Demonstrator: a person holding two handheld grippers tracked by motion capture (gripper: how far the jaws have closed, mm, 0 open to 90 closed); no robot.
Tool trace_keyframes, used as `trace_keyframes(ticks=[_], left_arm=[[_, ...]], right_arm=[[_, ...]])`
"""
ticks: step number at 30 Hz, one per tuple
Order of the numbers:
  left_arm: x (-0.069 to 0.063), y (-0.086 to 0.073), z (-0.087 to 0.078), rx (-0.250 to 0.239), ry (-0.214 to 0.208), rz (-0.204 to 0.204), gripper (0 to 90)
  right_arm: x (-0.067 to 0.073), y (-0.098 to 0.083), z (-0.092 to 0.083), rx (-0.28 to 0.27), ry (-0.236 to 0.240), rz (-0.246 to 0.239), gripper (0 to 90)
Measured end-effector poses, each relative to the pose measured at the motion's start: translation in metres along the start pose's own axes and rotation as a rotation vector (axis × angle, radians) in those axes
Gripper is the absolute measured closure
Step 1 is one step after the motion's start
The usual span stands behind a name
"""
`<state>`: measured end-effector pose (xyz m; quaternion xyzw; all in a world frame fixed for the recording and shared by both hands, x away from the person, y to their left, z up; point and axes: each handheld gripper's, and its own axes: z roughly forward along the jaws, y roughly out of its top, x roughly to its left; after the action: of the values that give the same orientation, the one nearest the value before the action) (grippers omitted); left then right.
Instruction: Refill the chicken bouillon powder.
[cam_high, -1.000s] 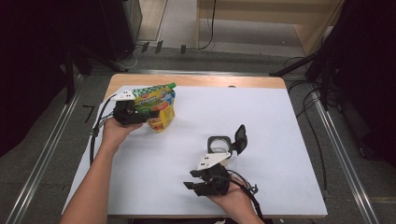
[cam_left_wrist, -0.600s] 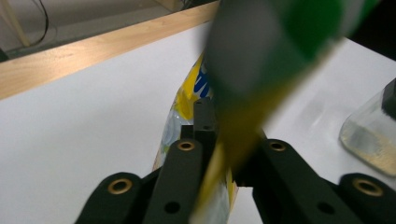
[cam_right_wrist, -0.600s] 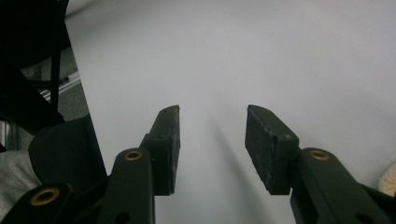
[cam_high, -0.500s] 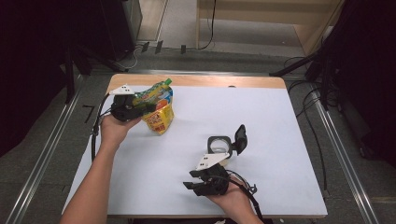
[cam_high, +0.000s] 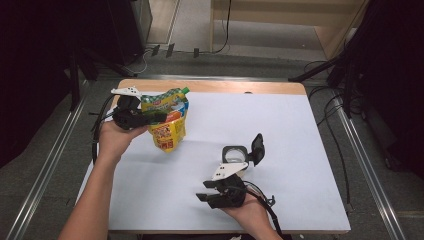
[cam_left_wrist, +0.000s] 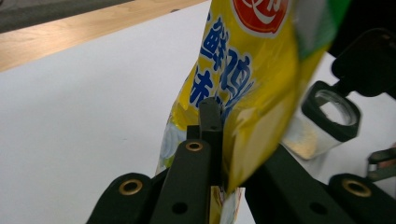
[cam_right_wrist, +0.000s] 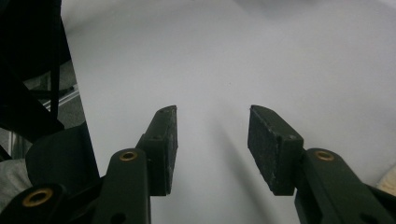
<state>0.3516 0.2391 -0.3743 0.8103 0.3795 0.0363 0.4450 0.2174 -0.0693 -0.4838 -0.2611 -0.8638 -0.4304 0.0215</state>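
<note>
Yellow spouted pouch (cam_high: 169, 122) in upper left of the high view, hanging clear above the white bench (cam_high: 300, 130), long axis tilted, green cap toward upper right, bottom edge pointing down. Clamped near its top by the left hand-held gripper (cam_high: 156, 117), jaws just closed on it. Blue Chinese characters and a red logo on the pouch, cut off in the left gripper view. Lower centre: right hand-held gripper (cam_high: 204, 191), jaws apart, nothing between. Black-lidded clear jar (cam_high: 235, 154) just above it.

Left tongs (cam_high: 152, 118) raised and clamped; right tongs (cam_right_wrist: 212, 149) low, jaws apart.
</note>
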Motion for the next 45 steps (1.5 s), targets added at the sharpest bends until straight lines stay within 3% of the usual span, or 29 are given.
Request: trace_keyframes(ticks=[7,11,15,25,30,39,45], left_arm=[[-0.022,0.004,-0.011,0.02,-0.021,0.039,89.6],[-0.034,0.006,-0.017,0.018,-0.045,0.033,89.6],[-0.046,0.008,-0.022,0.022,-0.059,0.048,89.6],[-0.06,0.005,-0.03,0.04,-0.101,0.024,89.5],[-0.07,0.006,-0.03,0.053,-0.117,0.036,89.6],[-0.088,0.006,-0.026,0.091,-0.156,0.043,89.5],[-0.093,0.005,-0.023,0.104,-0.201,0.015,89.5]], right_arm=[[-0.002,0.002,0.003,-0.018,-0.01,-0.02,52.7],[-0.003,0.004,0.006,-0.031,-0.01,-0.039,52.3],[-0.004,0.006,0.01,-0.026,-0.016,-0.024,52.0],[-0.001,0.018,0.028,-0.021,-0.024,-0.039,51.6],[-0.003,0.028,0.039,-0.031,-0.02,-0.016,51.2],[-0.011,0.034,0.043,-0.097,-0.082,0.022,50.2],[-0.017,0.031,0.042,-0.148,-0.114,0.052,49.7]])
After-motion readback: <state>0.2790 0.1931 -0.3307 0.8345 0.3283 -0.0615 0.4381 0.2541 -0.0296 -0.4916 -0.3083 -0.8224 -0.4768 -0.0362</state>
